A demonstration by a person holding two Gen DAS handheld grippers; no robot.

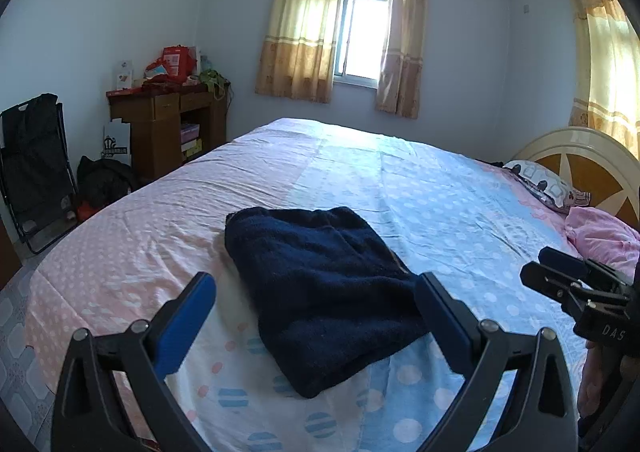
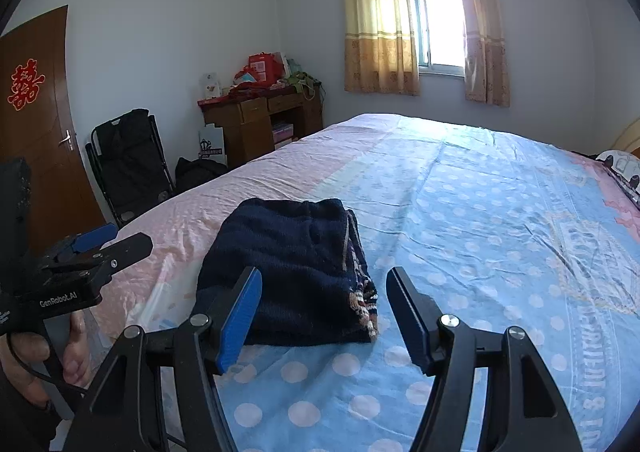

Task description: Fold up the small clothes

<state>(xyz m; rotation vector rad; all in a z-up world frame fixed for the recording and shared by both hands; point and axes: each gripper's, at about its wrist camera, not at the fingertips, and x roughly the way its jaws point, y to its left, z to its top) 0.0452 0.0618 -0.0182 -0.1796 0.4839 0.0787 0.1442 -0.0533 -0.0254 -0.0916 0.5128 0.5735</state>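
Folded sweater on the bed

Both jaws are wide and hold nothing; the navy knit sweater (image 1: 324,292) sits just ahead. A bump could undo the fold.

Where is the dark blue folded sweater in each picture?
Left wrist view: the sweater lies low in the middle, on the bed, between the open jaws.
Right wrist view: the sweater lies left of centre, mostly behind the left jaw.
Shared landmark: the window with curtains on the far wall.
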